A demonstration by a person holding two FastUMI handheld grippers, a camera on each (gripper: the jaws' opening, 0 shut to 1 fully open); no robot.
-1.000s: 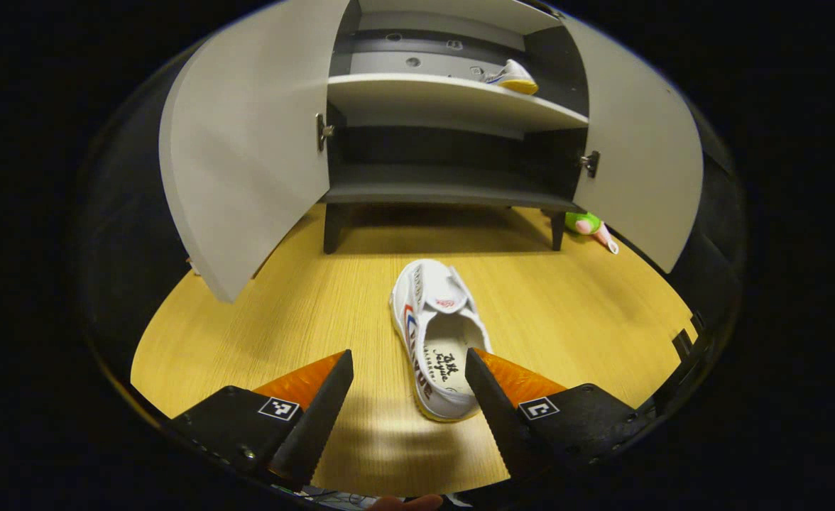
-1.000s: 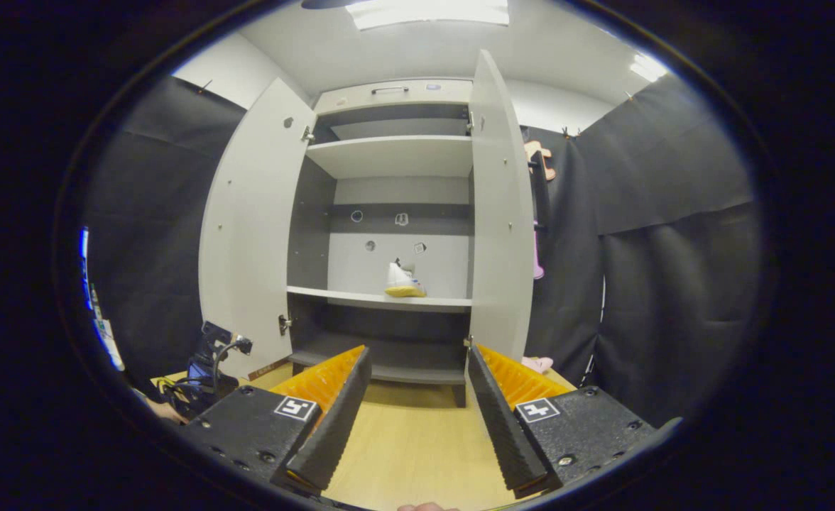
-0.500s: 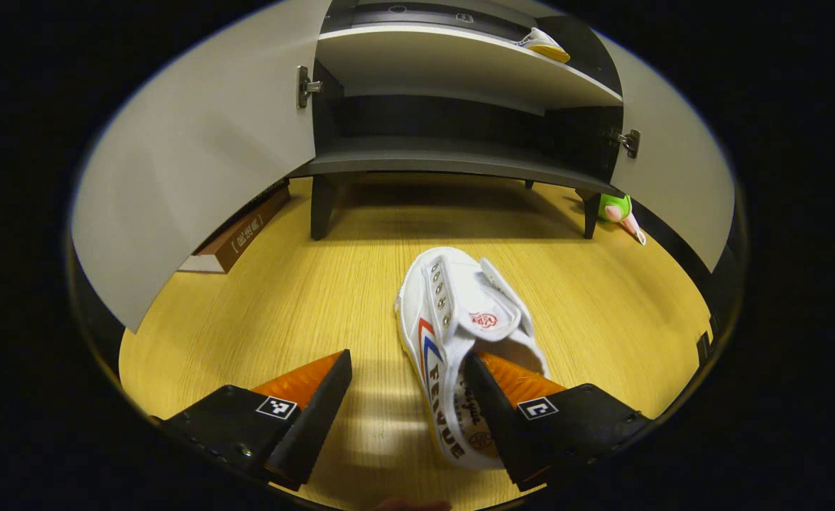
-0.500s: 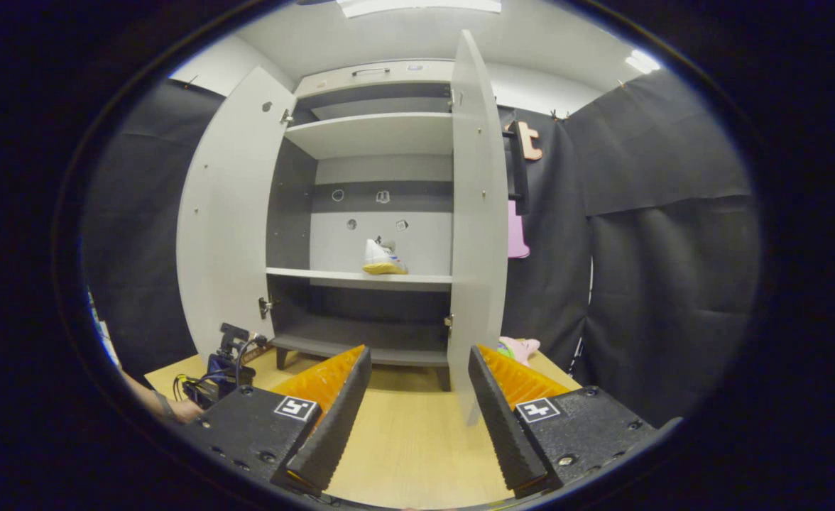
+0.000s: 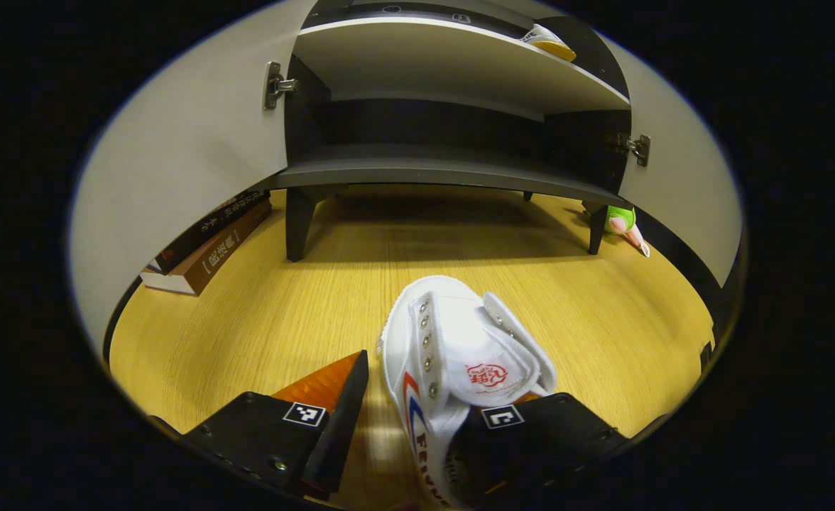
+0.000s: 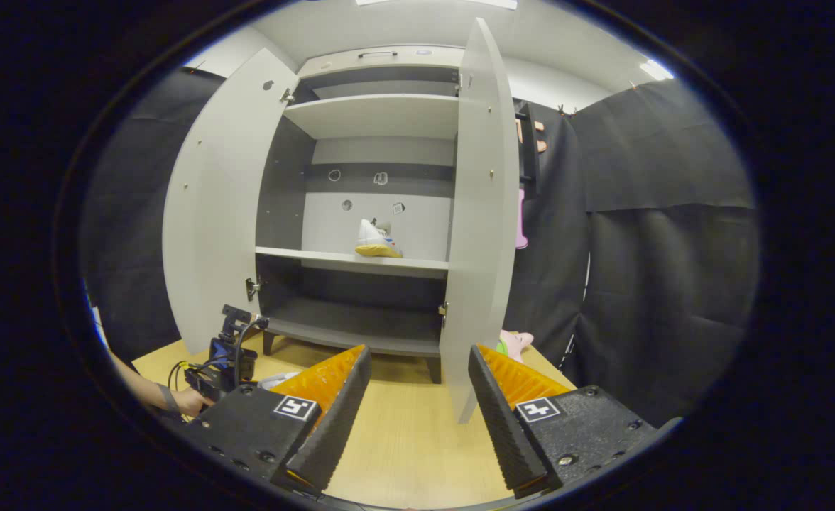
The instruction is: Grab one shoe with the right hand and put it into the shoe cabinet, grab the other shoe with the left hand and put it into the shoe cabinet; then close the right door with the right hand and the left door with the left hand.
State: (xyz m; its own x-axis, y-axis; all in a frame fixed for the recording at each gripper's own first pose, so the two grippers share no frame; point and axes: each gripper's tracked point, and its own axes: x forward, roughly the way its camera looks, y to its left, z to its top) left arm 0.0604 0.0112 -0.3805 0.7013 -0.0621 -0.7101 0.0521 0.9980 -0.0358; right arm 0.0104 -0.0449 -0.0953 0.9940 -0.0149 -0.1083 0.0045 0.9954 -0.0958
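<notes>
Left gripper (image 5: 407, 440) is down at floor level, and the white shoe (image 5: 460, 362) sits right at its mouth. The jaws stand apart: one finger is clear of the shoe on its nine o'clock side, with bare floor (image 5: 268, 312) showing between them, and the other is tucked at or inside the shoe's opening around four o'clock, mostly hidden by the tongue. I can't tell whether either finger is pressing yet, so call it straddling, not gripping.

The shoe's long axis runs roughly from six to twelve o'clock in the left gripper view, heel toward the gripper, toe pointing at the shoe cabinet (image 5: 453, 174). So the jaws cross the shoe's side wall, and closing should pinch that wall.

The other shoe (image 6: 377, 240) is already on the middle shelf, seen at about eleven o'clock in the right gripper view. Both doors hang wide. The right door (image 6: 478, 234) stands edge-on just beyond the right gripper (image 6: 417, 419), which is released and empty, held well back from the cabinet. The left hand is clearly the nearer one to the floor shoe. Books (image 5: 208, 238) lie at nine o'clock.
</notes>
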